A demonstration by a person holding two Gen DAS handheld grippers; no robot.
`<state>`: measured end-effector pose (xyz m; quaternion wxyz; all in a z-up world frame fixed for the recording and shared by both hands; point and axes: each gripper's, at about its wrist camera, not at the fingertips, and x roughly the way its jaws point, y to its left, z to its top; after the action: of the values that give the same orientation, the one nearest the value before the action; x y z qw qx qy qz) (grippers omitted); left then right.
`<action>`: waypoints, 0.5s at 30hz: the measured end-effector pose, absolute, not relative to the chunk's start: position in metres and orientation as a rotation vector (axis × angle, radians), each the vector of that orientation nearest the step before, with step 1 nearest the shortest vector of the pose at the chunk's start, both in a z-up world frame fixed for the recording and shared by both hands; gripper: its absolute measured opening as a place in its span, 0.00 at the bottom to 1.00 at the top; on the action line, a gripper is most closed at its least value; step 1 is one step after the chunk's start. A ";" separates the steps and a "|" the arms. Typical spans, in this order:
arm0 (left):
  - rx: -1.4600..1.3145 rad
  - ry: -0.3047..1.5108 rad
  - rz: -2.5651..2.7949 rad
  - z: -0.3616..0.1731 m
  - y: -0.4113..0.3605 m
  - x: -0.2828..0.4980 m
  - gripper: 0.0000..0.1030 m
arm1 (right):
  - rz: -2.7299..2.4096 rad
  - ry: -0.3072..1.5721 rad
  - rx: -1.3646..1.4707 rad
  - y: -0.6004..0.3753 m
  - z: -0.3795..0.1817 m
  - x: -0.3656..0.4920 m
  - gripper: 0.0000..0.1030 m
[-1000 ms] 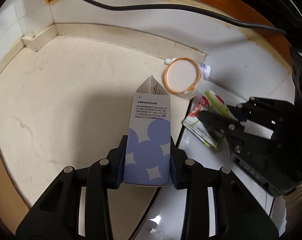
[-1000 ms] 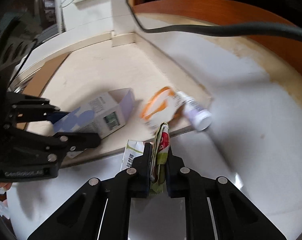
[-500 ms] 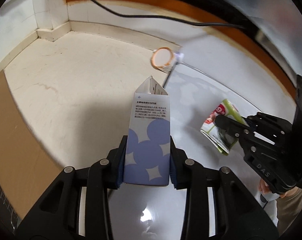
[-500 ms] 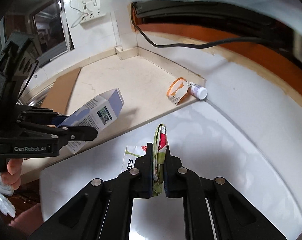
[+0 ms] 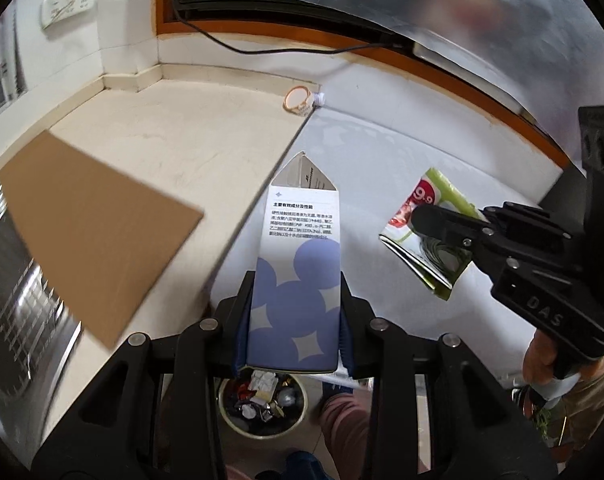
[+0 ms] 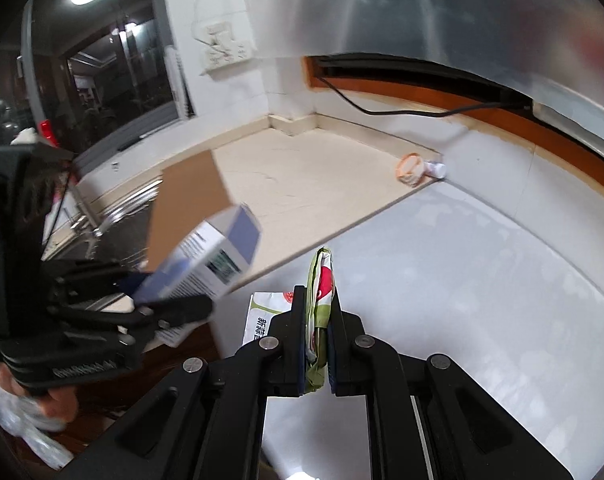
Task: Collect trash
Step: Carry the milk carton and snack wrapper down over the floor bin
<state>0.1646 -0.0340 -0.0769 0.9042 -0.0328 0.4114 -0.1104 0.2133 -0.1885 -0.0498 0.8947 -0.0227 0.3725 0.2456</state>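
Note:
My left gripper is shut on a white carton with blue dots, held in the air over the counter's front edge; the carton also shows in the right wrist view. My right gripper is shut on a flattened green and red wrapper, seen too in the left wrist view. A trash bin full of scraps stands on the floor below the left gripper. An orange-rimmed cup and a small white bottle lie far back on the counter.
A brown cardboard sheet lies on the beige counter beside a metal sink. A white appliance top lies under the right gripper. A black cable runs along the back wall.
Both grippers have pulled back and up from the counter with their loads. The cup and bottle now look far away, and the trash bin has come into view below the left gripper.

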 end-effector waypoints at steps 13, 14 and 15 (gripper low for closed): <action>-0.068 0.877 -0.137 -0.139 -0.008 0.074 0.31 | 0.534 0.761 -0.072 -0.128 -0.076 0.076 0.07; -0.062 0.887 -0.136 -0.147 -0.008 0.070 0.31 | 0.532 0.767 -0.077 -0.126 -0.082 0.070 0.07; -0.060 0.898 -0.138 -0.154 -0.008 0.067 0.31 | 0.535 0.779 -0.075 -0.123 -0.089 0.064 0.07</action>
<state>0.0668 -0.0081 -0.1542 0.8982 -0.0289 0.4335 -0.0668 0.0642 -0.1234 -0.0887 0.8898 -0.0363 0.3752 0.2575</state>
